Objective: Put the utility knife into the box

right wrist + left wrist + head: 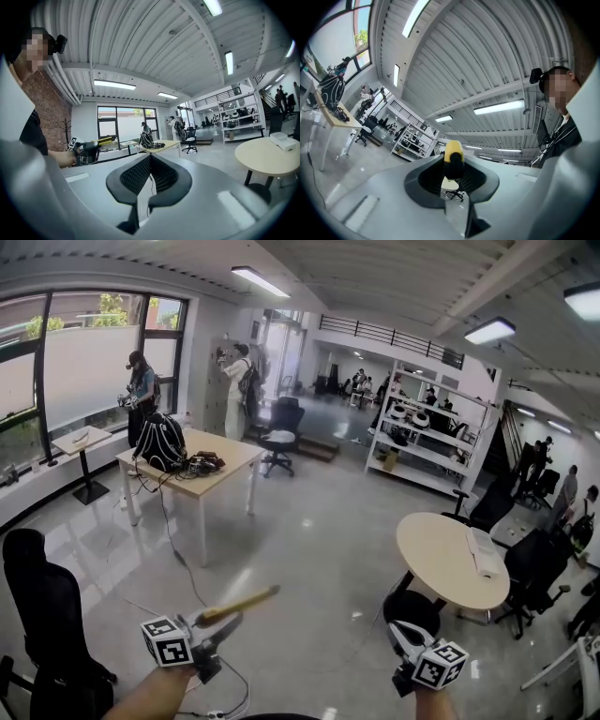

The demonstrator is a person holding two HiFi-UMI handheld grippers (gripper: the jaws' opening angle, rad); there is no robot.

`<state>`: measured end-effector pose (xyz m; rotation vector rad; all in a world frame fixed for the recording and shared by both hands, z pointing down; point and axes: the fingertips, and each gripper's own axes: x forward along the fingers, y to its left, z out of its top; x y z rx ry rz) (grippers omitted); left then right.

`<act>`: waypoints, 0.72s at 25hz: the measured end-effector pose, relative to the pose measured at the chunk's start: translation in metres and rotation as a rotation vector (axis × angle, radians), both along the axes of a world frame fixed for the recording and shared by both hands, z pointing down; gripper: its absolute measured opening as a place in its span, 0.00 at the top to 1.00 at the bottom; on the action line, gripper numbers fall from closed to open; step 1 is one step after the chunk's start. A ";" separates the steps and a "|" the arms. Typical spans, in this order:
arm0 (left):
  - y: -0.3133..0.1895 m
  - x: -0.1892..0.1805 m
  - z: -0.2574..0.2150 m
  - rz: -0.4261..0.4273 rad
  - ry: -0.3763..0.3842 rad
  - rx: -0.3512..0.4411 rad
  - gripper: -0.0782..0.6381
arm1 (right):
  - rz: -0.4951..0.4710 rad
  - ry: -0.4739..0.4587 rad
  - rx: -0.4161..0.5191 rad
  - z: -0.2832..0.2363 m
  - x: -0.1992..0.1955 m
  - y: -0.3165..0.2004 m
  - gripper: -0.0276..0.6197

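- left gripper point(212, 619), at the lower left of the head view, is clenched on the yellow utility knife point(239, 604), which sticks out up and to the right above the floor
- in the left gripper view the knife's yellow and black end stands between the dark pads point(425, 180)
- right gripper point(399, 630), at the lower right, has its jaws closed together with nothing between them
- a white box point(484, 555) lies on the round table point(433, 563) at the right, well apart from the knife

Black ribbed fingers point(134, 176), grey housings point(225, 187), white cubes point(167, 641) with black markers
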<state>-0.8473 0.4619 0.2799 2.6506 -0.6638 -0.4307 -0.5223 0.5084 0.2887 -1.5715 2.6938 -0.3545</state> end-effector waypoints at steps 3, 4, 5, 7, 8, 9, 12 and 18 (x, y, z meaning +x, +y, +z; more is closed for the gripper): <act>-0.013 0.003 0.005 -0.009 -0.007 -0.004 0.80 | -0.009 -0.007 -0.001 0.004 0.005 -0.019 0.94; -0.018 0.005 0.007 -0.014 -0.011 -0.006 0.80 | -0.013 -0.013 -0.001 0.006 0.008 -0.026 0.94; -0.023 0.008 0.009 -0.021 -0.017 -0.009 0.80 | -0.018 -0.020 0.000 0.009 0.012 -0.034 0.94; -0.033 0.016 0.013 -0.033 -0.027 -0.011 0.80 | -0.031 -0.032 -0.001 0.015 0.021 -0.051 0.94; -0.040 0.022 0.013 -0.041 -0.033 -0.010 0.80 | -0.040 -0.038 -0.001 0.017 0.027 -0.061 0.94; -0.046 0.029 0.013 -0.050 -0.040 -0.006 0.80 | -0.051 -0.043 0.001 0.018 0.033 -0.071 0.94; -0.070 0.055 0.006 -0.090 -0.048 0.008 0.80 | -0.091 -0.056 0.008 0.017 0.060 -0.107 0.94; -0.119 0.124 -0.007 -0.146 -0.044 0.020 0.80 | -0.164 -0.045 0.037 0.000 0.125 -0.179 0.94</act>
